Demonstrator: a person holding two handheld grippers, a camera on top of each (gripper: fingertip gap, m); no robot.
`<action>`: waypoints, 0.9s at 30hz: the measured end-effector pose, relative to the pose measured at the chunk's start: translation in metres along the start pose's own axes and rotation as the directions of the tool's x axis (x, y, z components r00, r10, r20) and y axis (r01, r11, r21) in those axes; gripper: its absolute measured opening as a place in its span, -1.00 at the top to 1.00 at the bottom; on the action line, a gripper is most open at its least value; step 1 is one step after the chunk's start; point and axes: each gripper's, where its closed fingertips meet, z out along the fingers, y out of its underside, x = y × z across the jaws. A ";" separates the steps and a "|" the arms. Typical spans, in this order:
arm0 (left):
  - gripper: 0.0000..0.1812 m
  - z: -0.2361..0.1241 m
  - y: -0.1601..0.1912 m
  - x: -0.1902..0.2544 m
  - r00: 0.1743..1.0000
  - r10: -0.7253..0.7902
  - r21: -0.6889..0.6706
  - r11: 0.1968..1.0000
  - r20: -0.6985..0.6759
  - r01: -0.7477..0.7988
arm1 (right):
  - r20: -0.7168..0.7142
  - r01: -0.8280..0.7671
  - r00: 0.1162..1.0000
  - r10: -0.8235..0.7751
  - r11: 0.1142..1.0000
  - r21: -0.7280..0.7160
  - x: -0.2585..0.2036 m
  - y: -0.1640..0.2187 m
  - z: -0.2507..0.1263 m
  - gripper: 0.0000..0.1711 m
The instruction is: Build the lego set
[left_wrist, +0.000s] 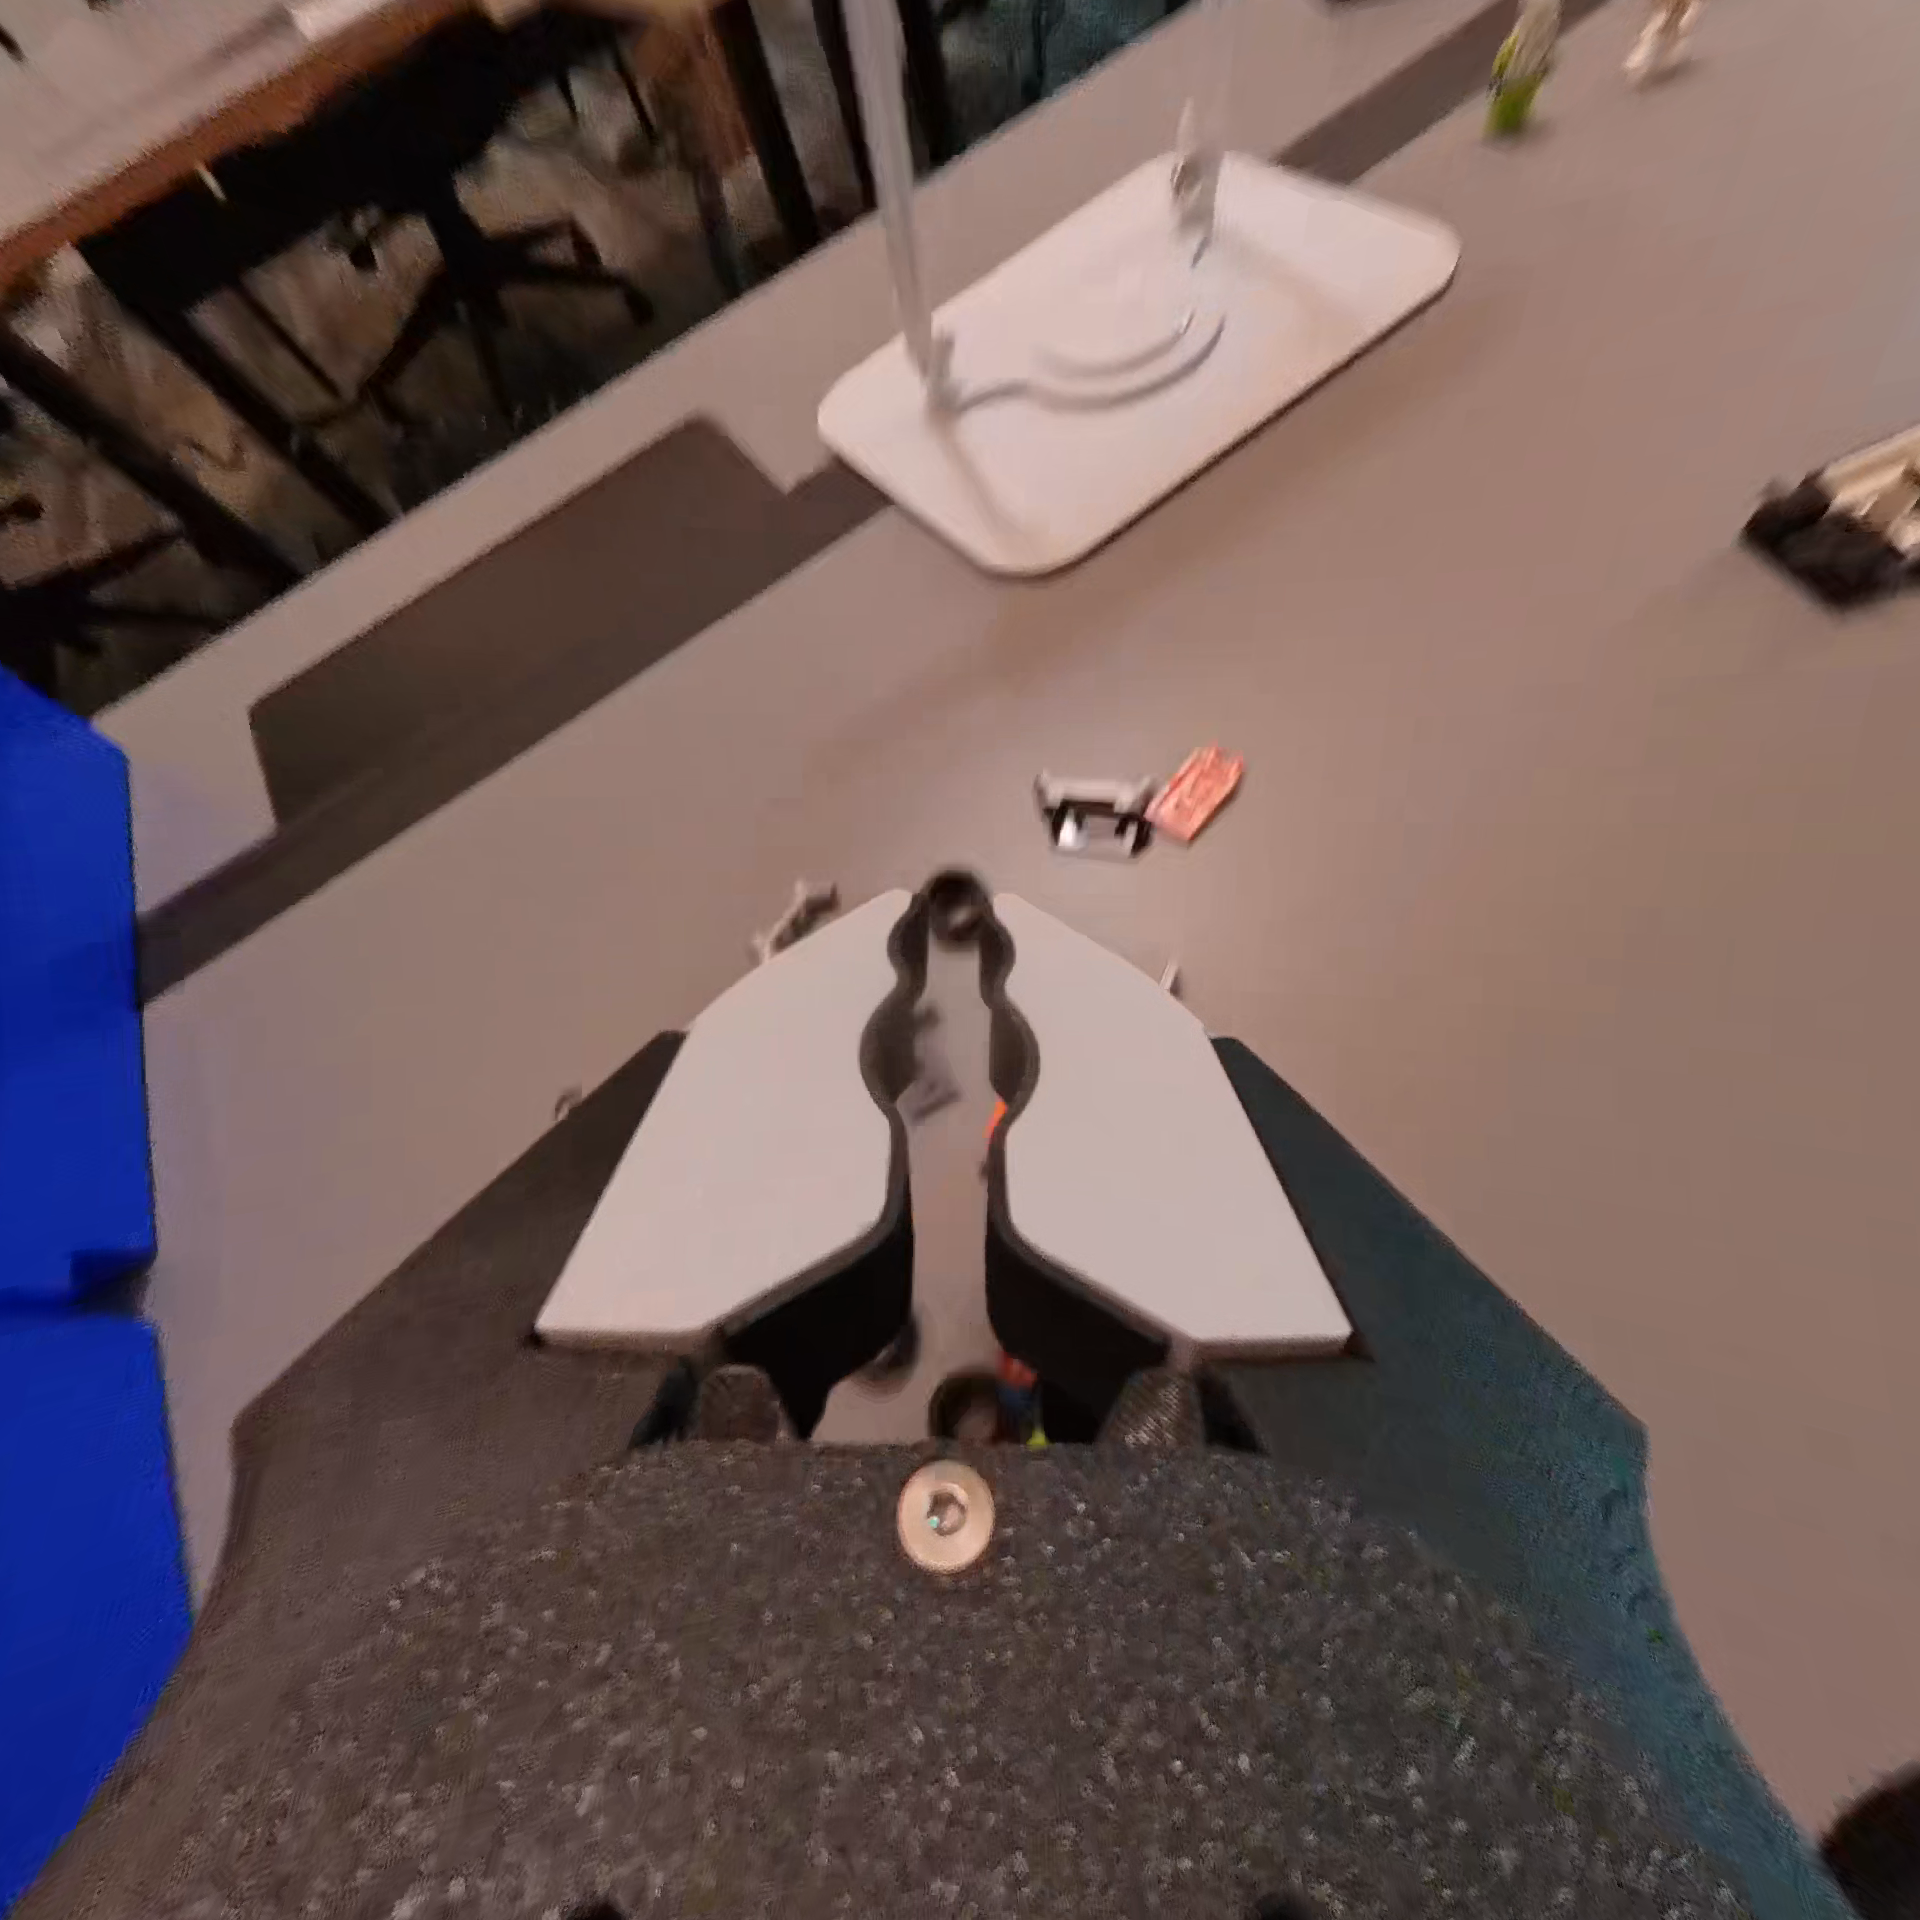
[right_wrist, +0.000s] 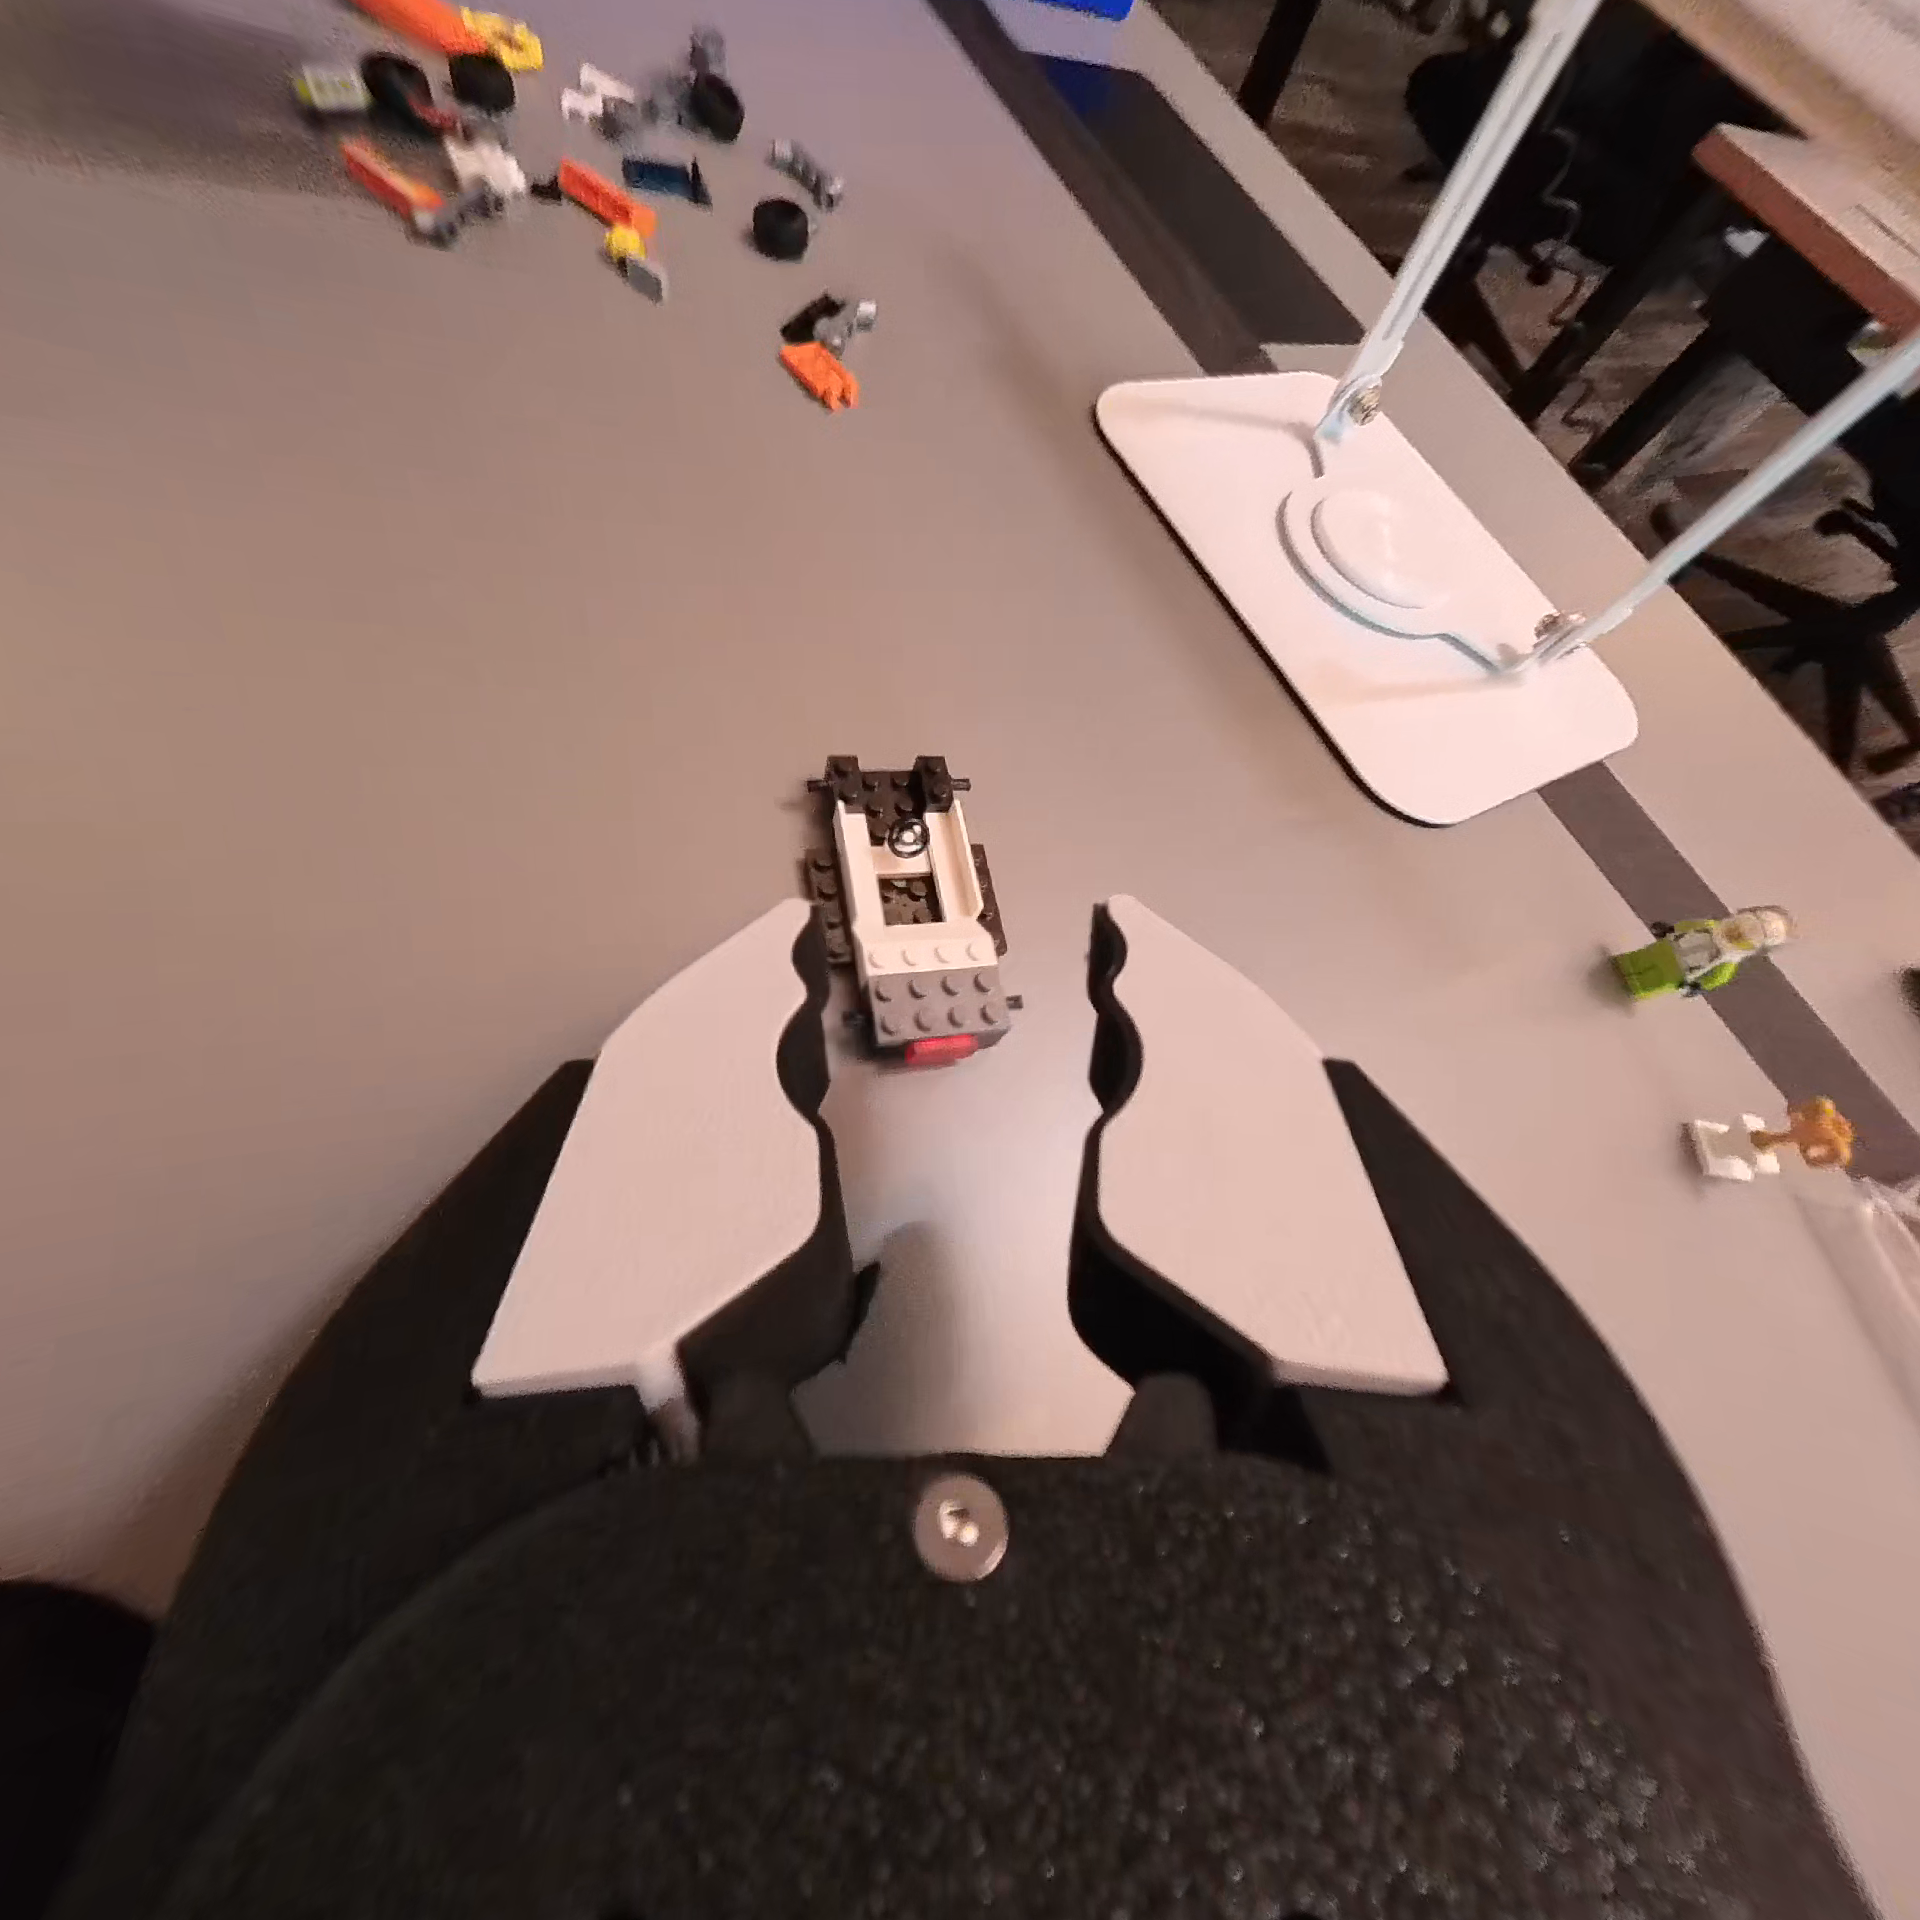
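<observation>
In the right wrist view a part-built Lego car (right_wrist: 914,925), with a black base, white body, grey rear block and red tail piece, stands on the grey table (right_wrist: 416,675). My right gripper (right_wrist: 951,914) is open, its fingertips on either side of the car's rear, closer on the left; I cannot tell if they touch it. In the left wrist view my left gripper (left_wrist: 951,912) is shut on a small black round piece (left_wrist: 951,920) at its tips, above the table. The car (left_wrist: 1839,530) shows blurred at the right edge.
Loose Lego parts (right_wrist: 520,135), a black tyre (right_wrist: 779,227) and an orange piece (right_wrist: 821,374) lie far left. A white lamp base (right_wrist: 1371,592) stands right. A green minifigure (right_wrist: 1694,956) and a trophy piece (right_wrist: 1766,1138) lie near the edge. A blue box (left_wrist: 62,987) is left. One gripper's finger ends stand about 30 cm off the other's.
</observation>
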 end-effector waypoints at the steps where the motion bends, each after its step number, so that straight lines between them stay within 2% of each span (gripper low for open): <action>1: 0.89 -0.003 0.011 -0.005 1.000 0.000 -0.038 0.999 -0.011 -0.001 | 0.003 -0.023 1.000 0.023 1.000 0.010 -0.003 -0.001 -0.003 0.44; 6: 0.81 0.004 0.060 -0.007 0.984 0.112 -0.229 0.963 -0.140 -0.142 | 0.017 -0.073 0.997 0.073 0.997 0.023 -0.023 0.000 -0.012 0.46; 11: 0.79 0.017 0.067 0.012 0.949 0.073 -0.268 0.950 -0.308 -0.160 | 0.020 -0.093 0.996 0.092 0.995 0.028 -0.040 0.003 -0.017 0.49; 16: 0.79 0.030 0.081 0.021 0.924 0.103 -0.355 0.903 -0.368 -0.242 | 0.013 -0.122 0.992 0.122 0.992 0.021 -0.043 0.010 -0.018 0.51; 23: 0.84 0.031 0.078 0.024 0.929 0.051 -0.372 0.907 -0.367 -0.197 | 0.015 -0.125 0.992 0.125 0.992 0.021 -0.043 0.011 -0.015 0.54; 25: 0.84 0.029 0.063 0.036 0.917 -0.032 -0.300 0.949 -0.398 -0.097 | 0.022 -0.121 0.992 0.121 0.992 0.027 -0.045 0.009 -0.014 0.54; 27: 0.84 0.023 0.036 0.055 0.869 -0.145 -0.192 0.980 -0.472 0.059 | 0.029 -0.118 0.993 0.117 0.992 0.041 -0.048 0.004 -0.013 0.55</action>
